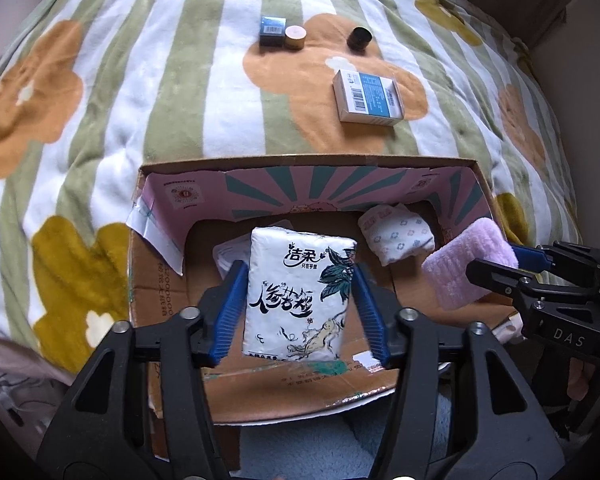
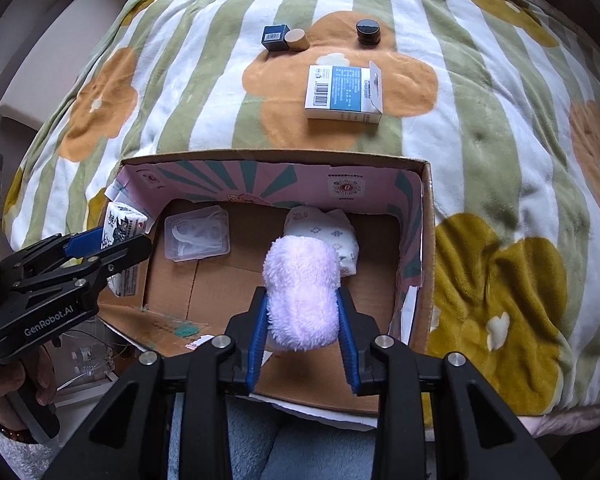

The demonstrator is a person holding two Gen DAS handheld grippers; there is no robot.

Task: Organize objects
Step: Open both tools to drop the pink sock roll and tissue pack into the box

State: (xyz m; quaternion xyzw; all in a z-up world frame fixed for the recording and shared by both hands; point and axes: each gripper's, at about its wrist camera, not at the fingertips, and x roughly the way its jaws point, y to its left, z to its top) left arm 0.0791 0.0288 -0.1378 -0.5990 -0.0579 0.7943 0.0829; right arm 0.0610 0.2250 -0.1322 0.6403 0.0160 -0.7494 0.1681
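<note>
A white tissue pack with black lettering sits between the blue pads of my left gripper, over the open cardboard box. The jaws stand wider than the pack, with gaps showing along its sides. A fluffy pink towel lies between the pads of my right gripper, inside the box; the pads flank it without squeezing. In the box lie a folded flower-print cloth and a clear plastic case. Each view also shows the other gripper: the right gripper and the left gripper.
On the flowered blanket beyond the box lie a white-and-blue carton, a small dark blue box, a tan-lidded jar and a black jar. A hand holds the left gripper's handle.
</note>
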